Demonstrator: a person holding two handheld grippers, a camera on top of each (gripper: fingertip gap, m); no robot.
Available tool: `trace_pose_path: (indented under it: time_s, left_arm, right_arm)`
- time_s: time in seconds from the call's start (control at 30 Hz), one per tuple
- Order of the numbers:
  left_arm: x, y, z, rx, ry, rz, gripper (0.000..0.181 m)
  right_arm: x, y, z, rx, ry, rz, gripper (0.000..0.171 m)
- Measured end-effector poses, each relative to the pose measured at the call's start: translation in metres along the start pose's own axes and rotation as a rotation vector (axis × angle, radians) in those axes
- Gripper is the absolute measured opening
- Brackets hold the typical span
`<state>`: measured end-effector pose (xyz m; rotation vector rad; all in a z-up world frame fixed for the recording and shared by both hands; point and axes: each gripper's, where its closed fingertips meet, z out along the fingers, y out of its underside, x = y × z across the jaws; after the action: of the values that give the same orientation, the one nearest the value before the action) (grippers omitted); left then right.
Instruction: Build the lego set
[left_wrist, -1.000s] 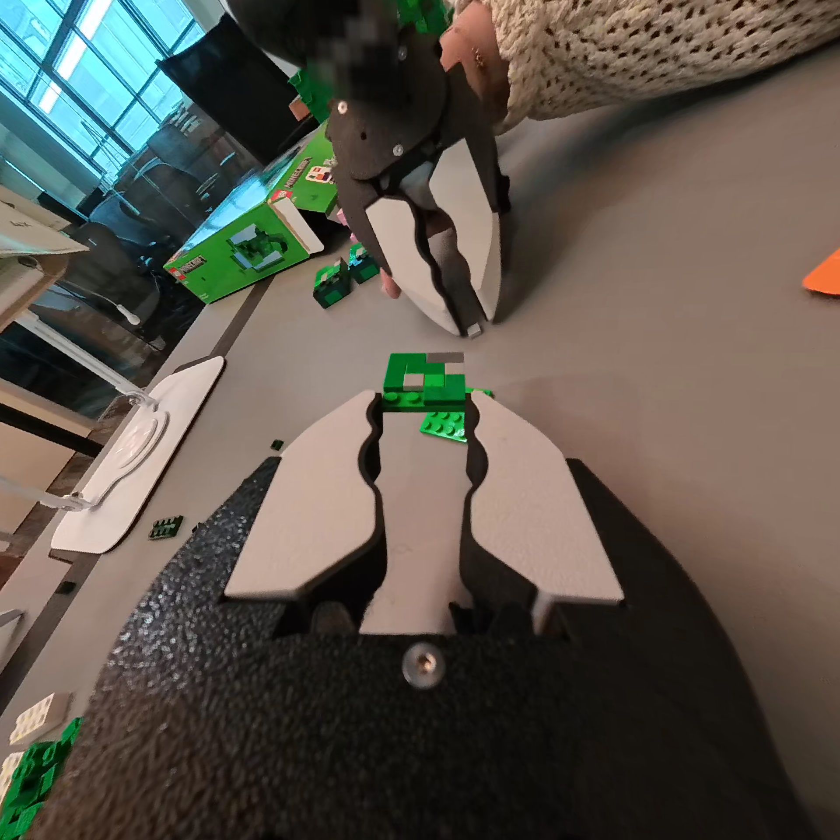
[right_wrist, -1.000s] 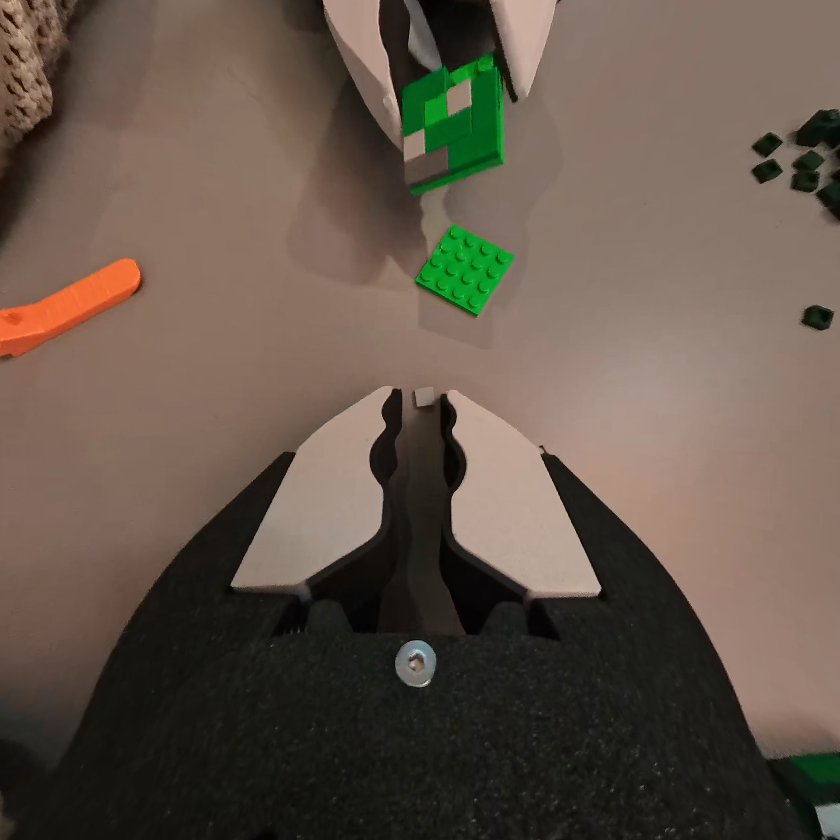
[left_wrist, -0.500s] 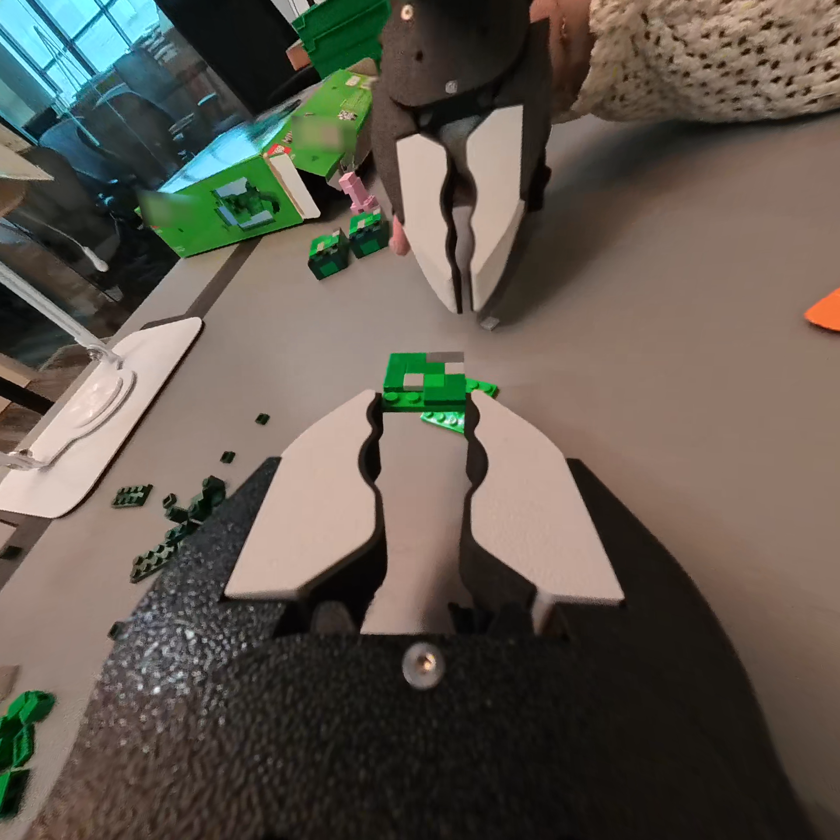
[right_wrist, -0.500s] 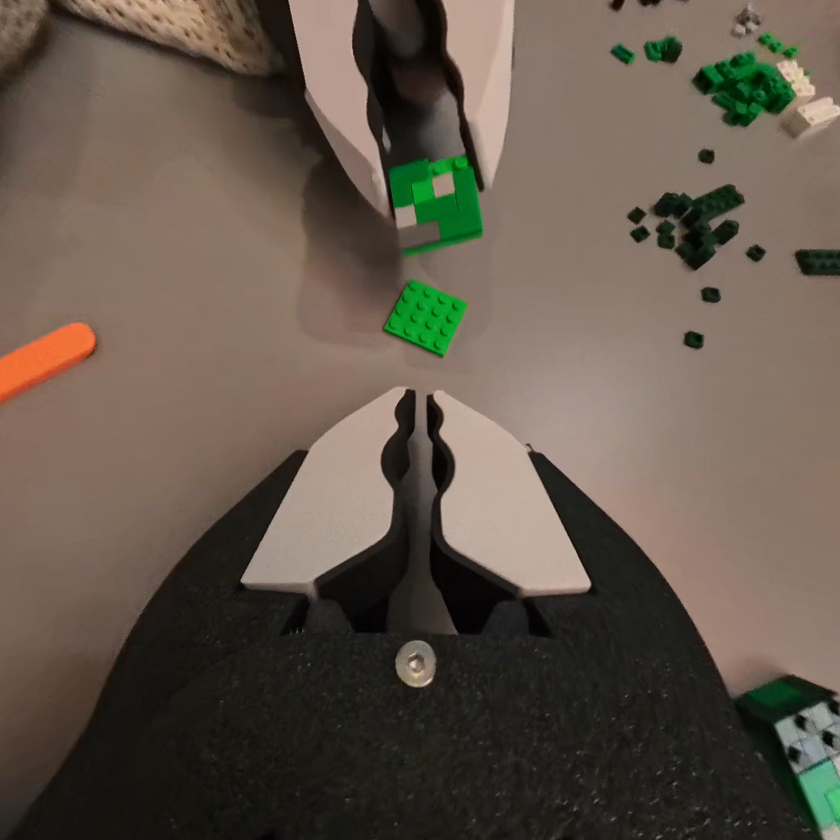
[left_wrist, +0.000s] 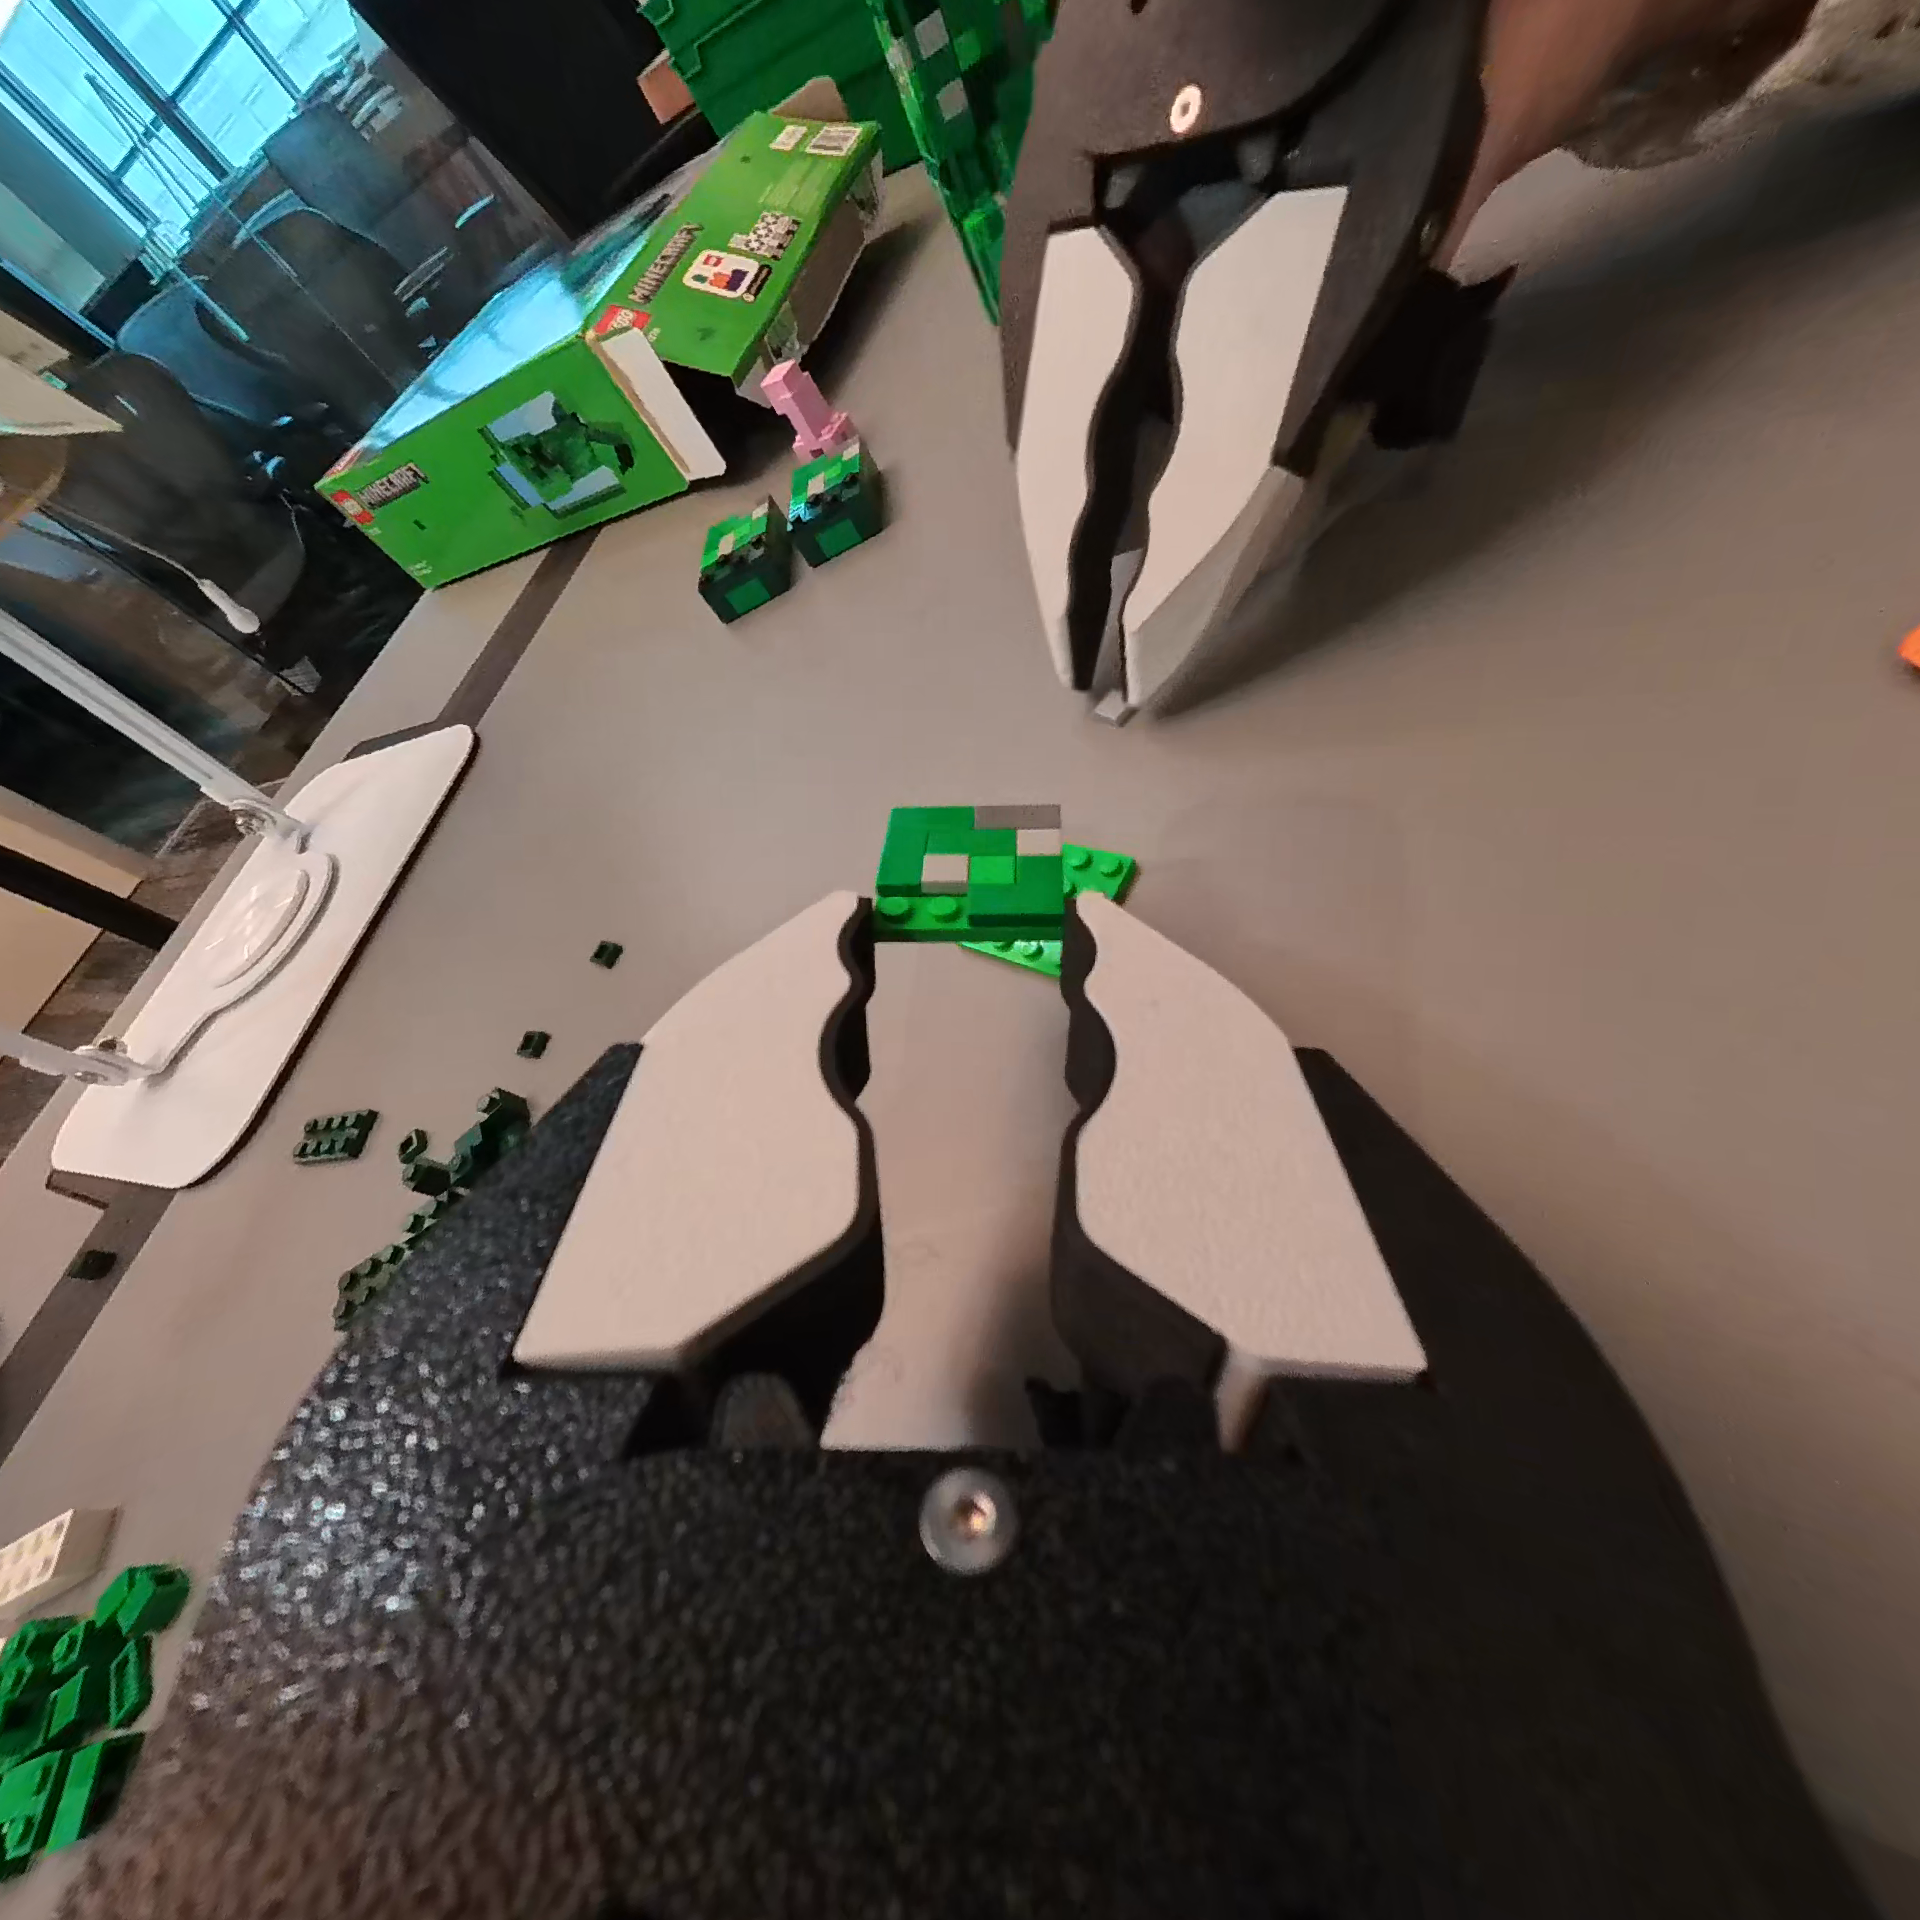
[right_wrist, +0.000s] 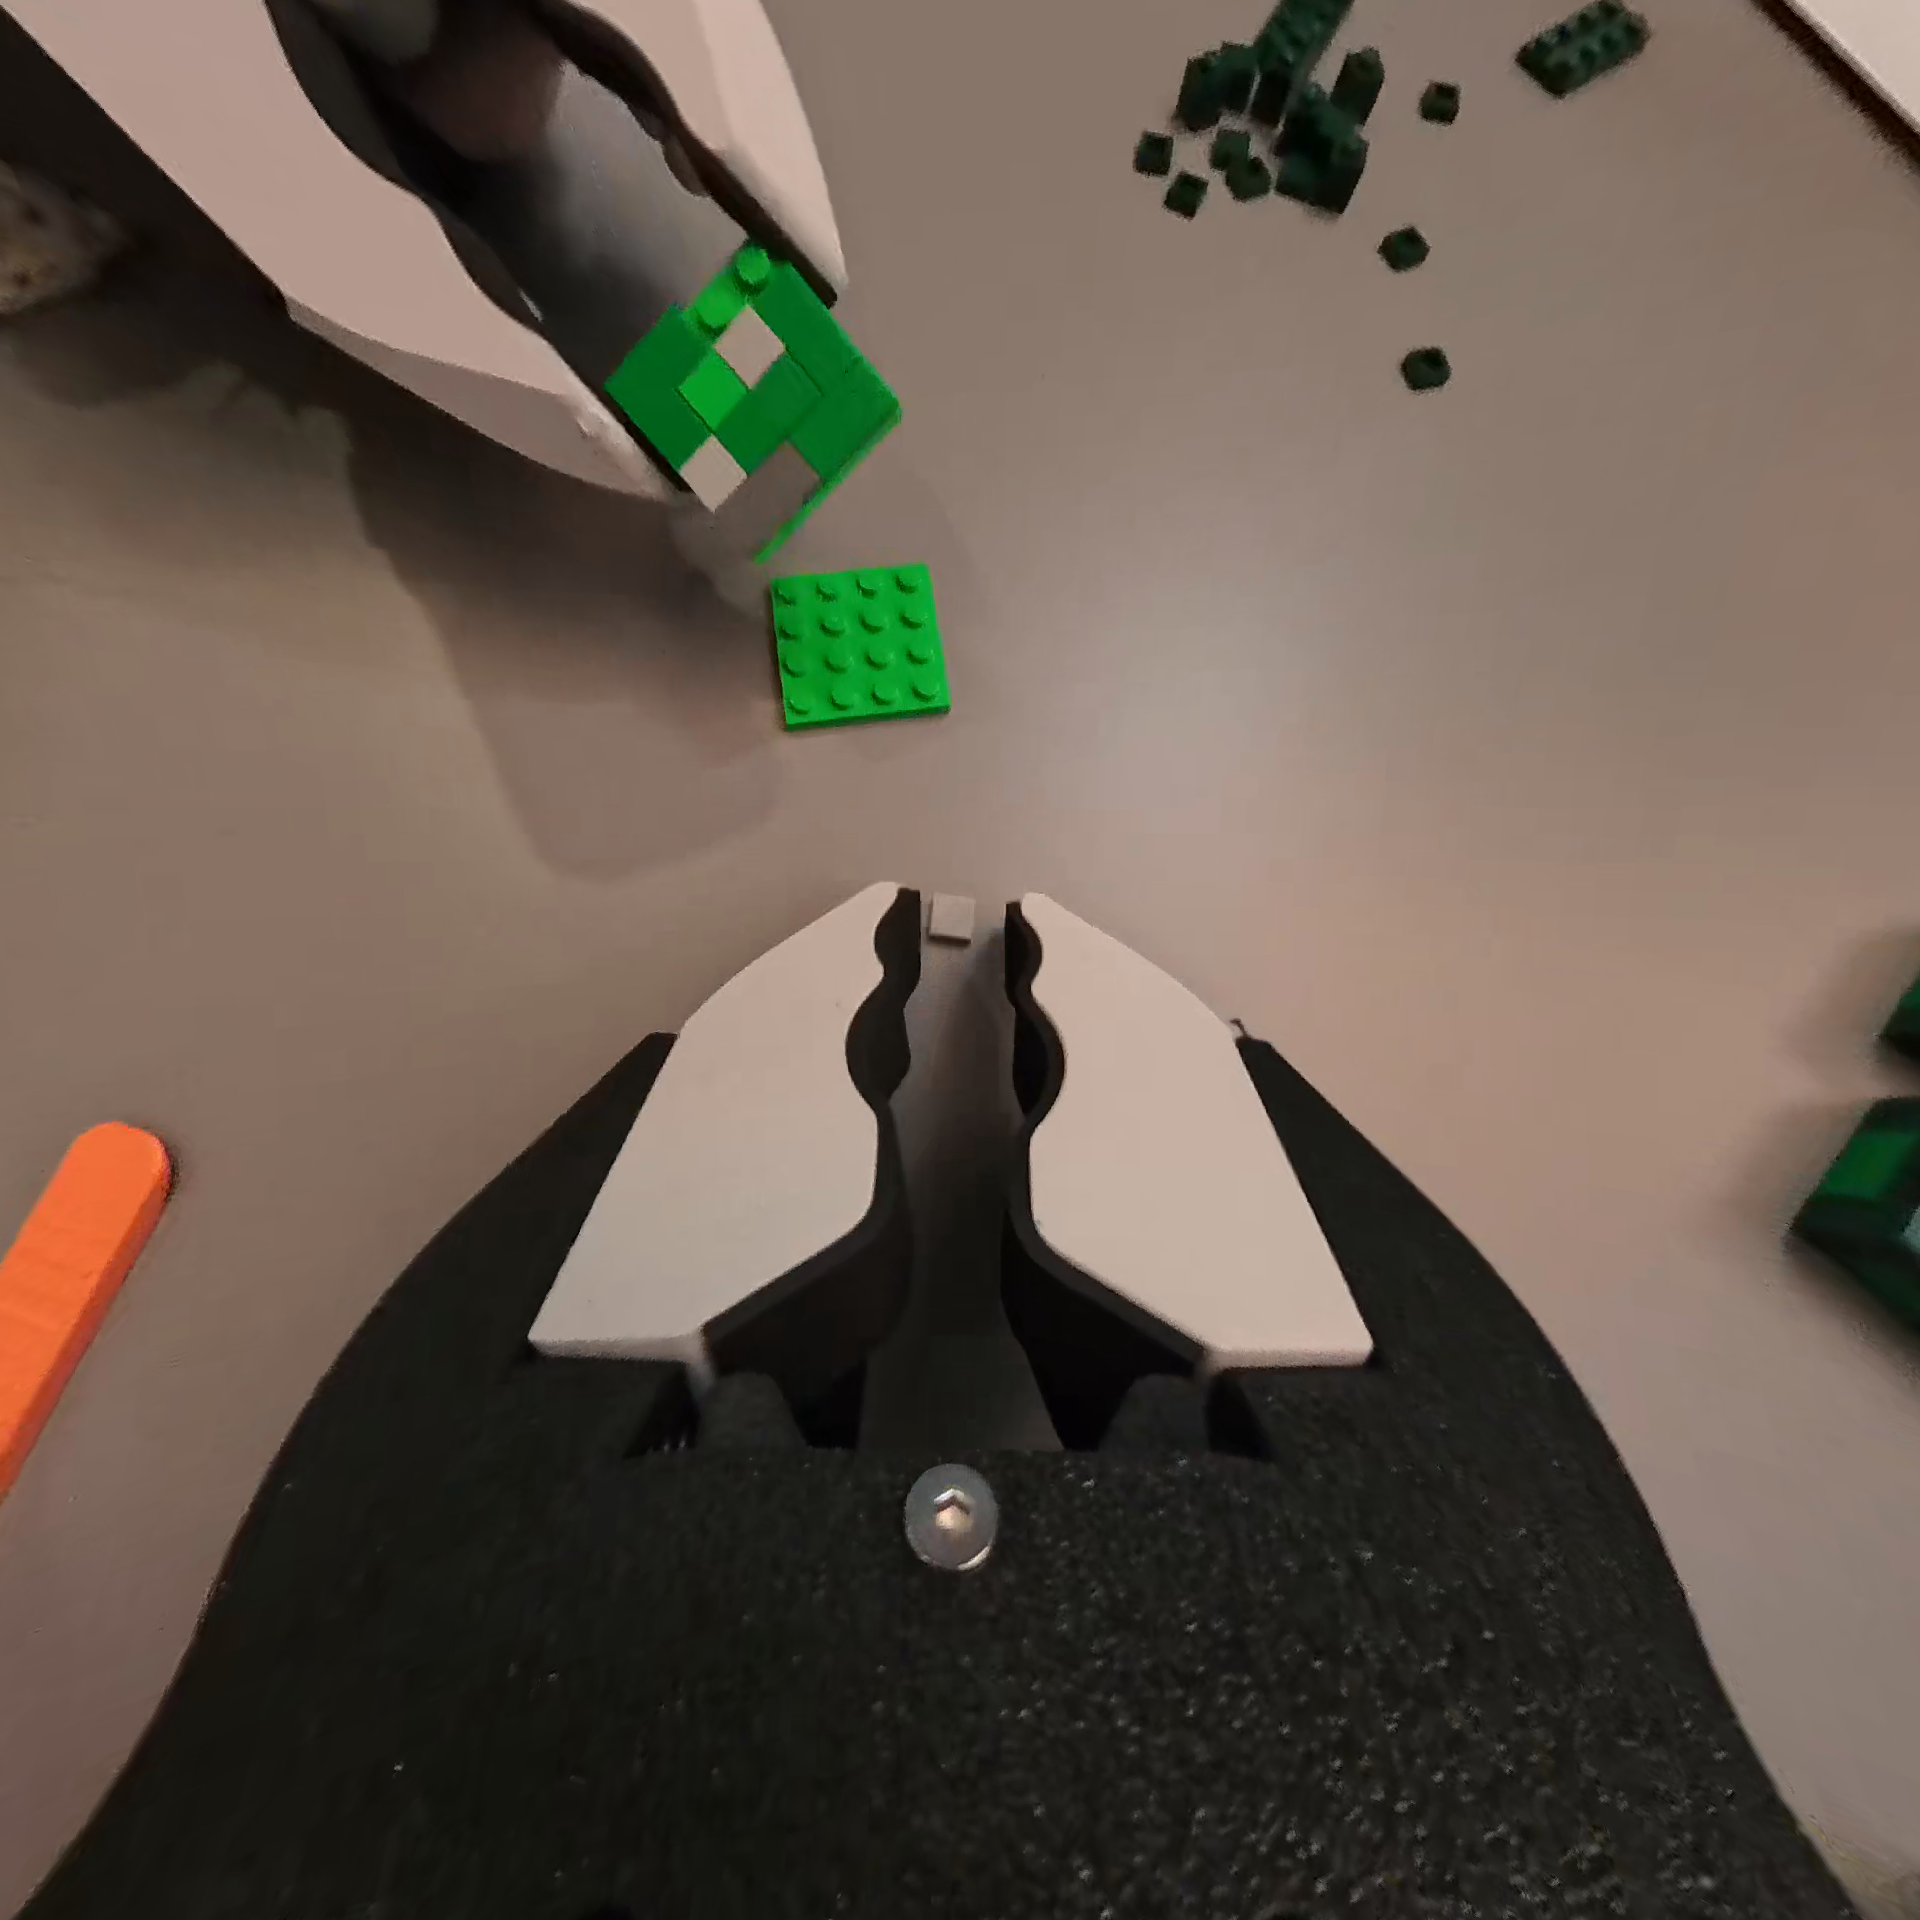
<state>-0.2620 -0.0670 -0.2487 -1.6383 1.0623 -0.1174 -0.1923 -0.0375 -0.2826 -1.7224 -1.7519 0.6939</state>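
Observation:
My left gripper (left_wrist: 971, 914) is shut on a green plate assembly (left_wrist: 971, 868) topped with green, white and grey tiles, and holds it tilted just above the table (right_wrist: 748, 384). A loose bright green 4x4 plate (right_wrist: 862, 644) lies flat on the table right beside it. My right gripper (right_wrist: 961, 909) stands opposite, tips down near the table. Its jaws are slightly apart. A tiny grey tile (right_wrist: 953, 920) sits between the tips, nearer the left finger, with a gap beside it. The tile also shows at those tips in the left wrist view (left_wrist: 1112, 710).
An orange brick separator (right_wrist: 73, 1257) lies to the right gripper's left. Dark green small pieces (right_wrist: 1288, 114) are scattered beyond. A green set box (left_wrist: 582, 416), two small cube builds (left_wrist: 790, 540), a white stand base (left_wrist: 239, 966) and green bricks (left_wrist: 73, 1683) lie on the left. About 9 cm separates my left fingertips from my right. Both grippers' tips are roughly 15 cm from the orange brick separator (right_wrist: 73, 1257).
My right gripper's jaws have parted a little, and the grey tile shows between the tips again. Seen from the right wrist, the left gripper and its plate have swung left and closer.

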Motion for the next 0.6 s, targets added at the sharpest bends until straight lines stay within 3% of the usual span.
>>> trace_pose_path:
  time_s: [0.5, 0.6]
  left_arm:
    - [0.002, 0.001, 0.001, -0.01, 0.01, 0.015, 0.035]
    - [0.005, 0.002, 0.002, -0.018, 0.03, 0.014, 0.035]
  right_arm:
    - [0.0, 0.003, 0.003, -0.078, 0.045, -0.086, 0.007]
    - [-0.006, -0.02, 0.001, 0.039, 0.042, -0.158, 0.007]
